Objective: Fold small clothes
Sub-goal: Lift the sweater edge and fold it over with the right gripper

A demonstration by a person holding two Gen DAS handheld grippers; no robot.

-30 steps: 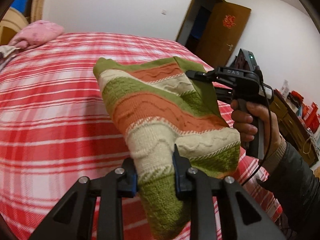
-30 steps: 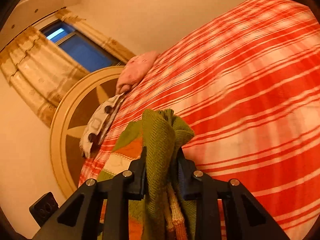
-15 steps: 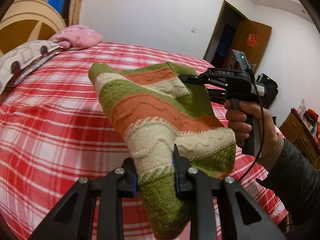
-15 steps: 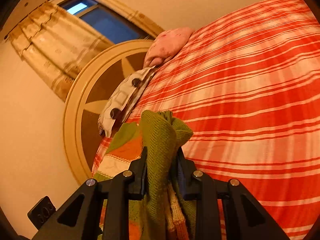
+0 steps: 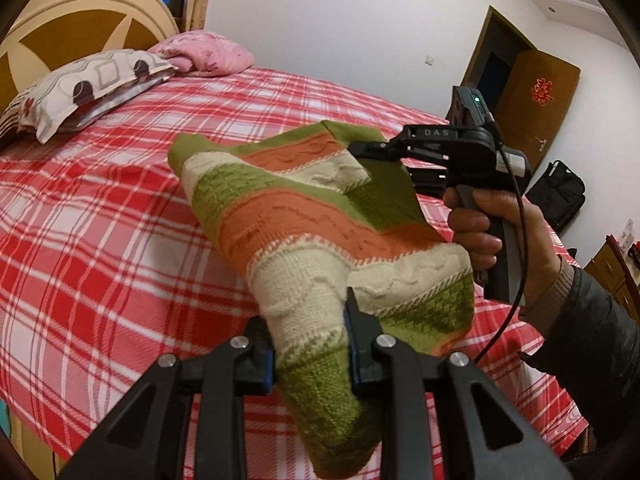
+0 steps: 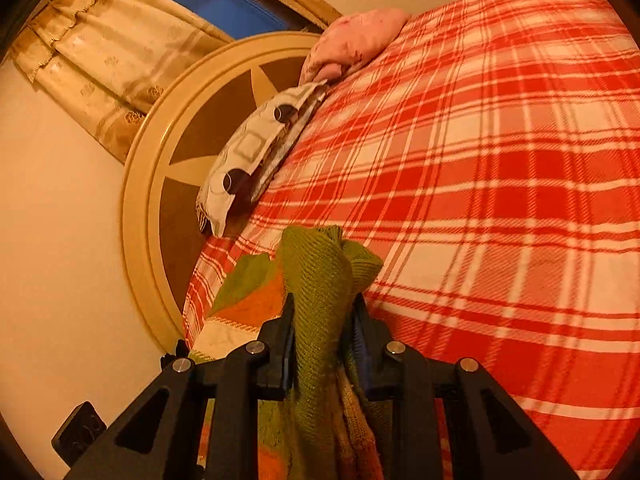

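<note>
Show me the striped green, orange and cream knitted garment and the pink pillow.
Striped green, orange and cream knitted garment [image 5: 304, 216], left wrist view, orange middle band.
Pink pillow [image 5: 208, 52], left wrist view, top surface.

Knit garment [image 5: 320, 216]: chunky yarn, ribbed and cabled stripes, matt, rough. Bedspread [image 5: 100, 208]: woven plaid cloth, soft, slightly fuzzy. Left gripper [image 5: 310, 354]: matt black plastic arms, bright metal screw heads. Right gripper [image 5: 362, 148]: same matt black plastic. Headboard [image 6: 152, 184], left of frame: smooth painted wood, low sheen. Curtain [image 6: 104, 64], upper left: patterned cloth with faint sheen.
</note>
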